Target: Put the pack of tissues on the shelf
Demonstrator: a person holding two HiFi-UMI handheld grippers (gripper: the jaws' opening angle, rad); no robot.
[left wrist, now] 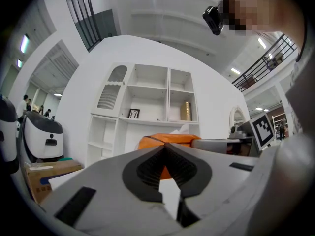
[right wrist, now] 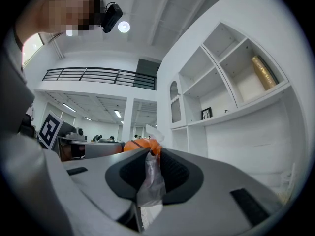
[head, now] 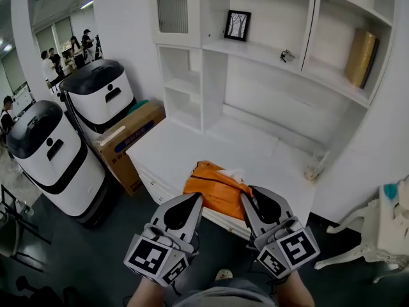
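The orange pack of tissues (head: 216, 187) hangs between my two grippers, above the front edge of the white counter (head: 185, 147) of the shelf unit (head: 255, 51). My left gripper (head: 195, 199) is shut on the pack's left end, and in the left gripper view the orange pack (left wrist: 162, 140) shows just past the meeting jaw tips of the left gripper (left wrist: 165, 147). My right gripper (head: 245, 197) is shut on the right end. In the right gripper view, clear wrapper film is pinched in the right gripper (right wrist: 147, 155), with the orange pack (right wrist: 139, 145) beyond.
A framed picture (head: 237, 25), a small dark object (head: 285, 56) and a gold box (head: 361, 57) stand on the upper shelves. Two white-and-black machines (head: 51, 158) (head: 102, 94) and a cardboard box (head: 128, 136) stand at the left. A white chair (head: 377, 229) is at the right.
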